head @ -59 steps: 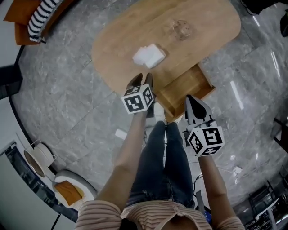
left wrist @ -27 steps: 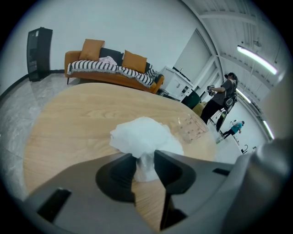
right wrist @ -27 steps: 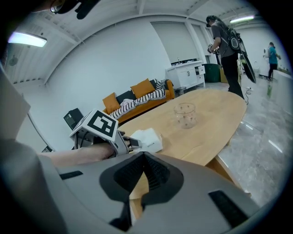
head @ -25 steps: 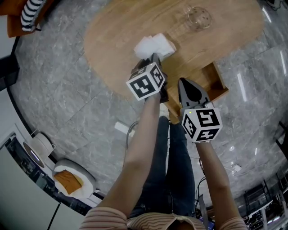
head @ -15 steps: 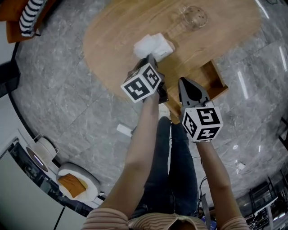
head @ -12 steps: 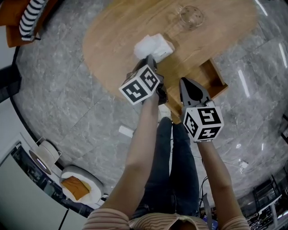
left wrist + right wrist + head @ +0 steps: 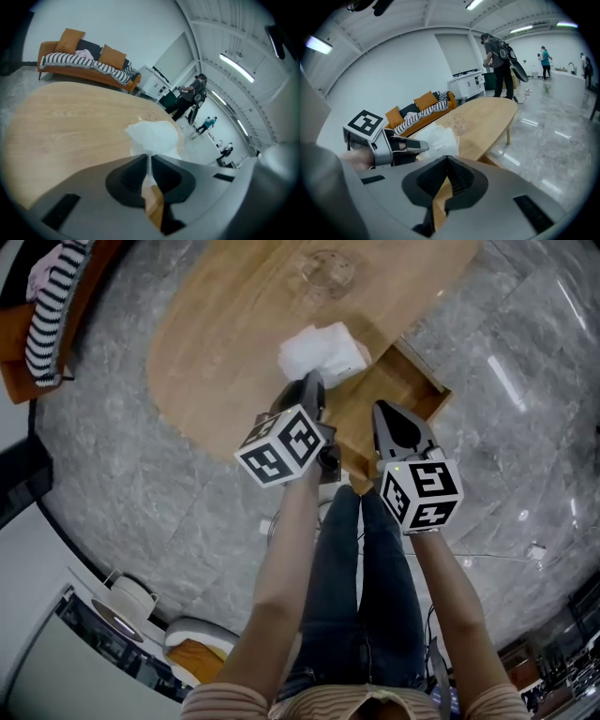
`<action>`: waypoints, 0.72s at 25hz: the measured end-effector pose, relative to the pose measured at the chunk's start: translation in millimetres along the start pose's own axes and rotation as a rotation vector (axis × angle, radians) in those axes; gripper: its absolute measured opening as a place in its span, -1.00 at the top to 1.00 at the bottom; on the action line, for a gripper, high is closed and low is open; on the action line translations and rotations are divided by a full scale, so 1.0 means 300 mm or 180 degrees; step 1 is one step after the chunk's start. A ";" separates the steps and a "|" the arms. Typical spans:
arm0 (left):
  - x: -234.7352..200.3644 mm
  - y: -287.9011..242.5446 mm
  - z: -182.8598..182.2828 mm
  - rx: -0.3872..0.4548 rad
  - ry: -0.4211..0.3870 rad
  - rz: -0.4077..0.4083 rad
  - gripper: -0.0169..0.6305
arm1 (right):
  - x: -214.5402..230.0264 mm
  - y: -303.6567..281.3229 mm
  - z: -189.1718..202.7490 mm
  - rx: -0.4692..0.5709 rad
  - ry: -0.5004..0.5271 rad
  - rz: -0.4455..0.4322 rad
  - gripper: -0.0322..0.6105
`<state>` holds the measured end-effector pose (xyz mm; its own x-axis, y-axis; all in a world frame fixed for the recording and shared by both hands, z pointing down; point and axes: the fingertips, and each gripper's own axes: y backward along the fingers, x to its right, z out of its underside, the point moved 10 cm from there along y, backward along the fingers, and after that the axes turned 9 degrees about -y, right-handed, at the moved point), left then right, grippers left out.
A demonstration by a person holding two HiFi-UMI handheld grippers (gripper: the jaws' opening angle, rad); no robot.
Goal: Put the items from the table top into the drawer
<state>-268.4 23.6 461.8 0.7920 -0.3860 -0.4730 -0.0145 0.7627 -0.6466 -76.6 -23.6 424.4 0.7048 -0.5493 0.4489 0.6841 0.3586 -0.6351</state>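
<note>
A white plastic bag (image 7: 323,351) hangs a little above the oval wooden table (image 7: 225,334), and my left gripper (image 7: 314,388) is shut on its near edge. In the left gripper view the bag (image 7: 153,137) bunches up just past the closed jaws of the left gripper (image 7: 149,157). The open wooden drawer (image 7: 427,381) sticks out from the table's near right side. My right gripper (image 7: 384,411) hovers over the drawer's front, shut with nothing held; its own view shows its tips (image 7: 446,157) together. A clear glass (image 7: 325,270) stands upright at the table's far side.
An orange sofa with a striped blanket (image 7: 42,320) stands left of the table. The person's legs (image 7: 347,596) are right below the drawer. Small round objects (image 7: 127,598) sit on the grey marble floor at the lower left. People (image 7: 499,51) stand far off at a counter.
The left gripper has shut on the white bag's edge and raised it off the table, drifting toward the drawer. The right gripper shifted slightly near the drawer front.
</note>
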 end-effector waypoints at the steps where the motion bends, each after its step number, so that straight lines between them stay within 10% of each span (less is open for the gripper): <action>1: 0.027 -0.011 0.010 -0.0062 -0.0080 0.0074 0.82 | 0.025 0.020 0.011 0.0012 -0.0055 0.0060 0.88; 18: 0.310 -0.169 0.215 -0.0834 -0.0903 0.0597 0.82 | 0.296 0.216 0.172 0.0083 -0.0654 0.0585 0.88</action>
<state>-154.5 -17.5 489.3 0.8968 -0.0673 -0.4372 -0.2998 0.6344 -0.7125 40.0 -10.2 455.5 0.8390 -0.3097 0.4474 0.5440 0.4589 -0.7025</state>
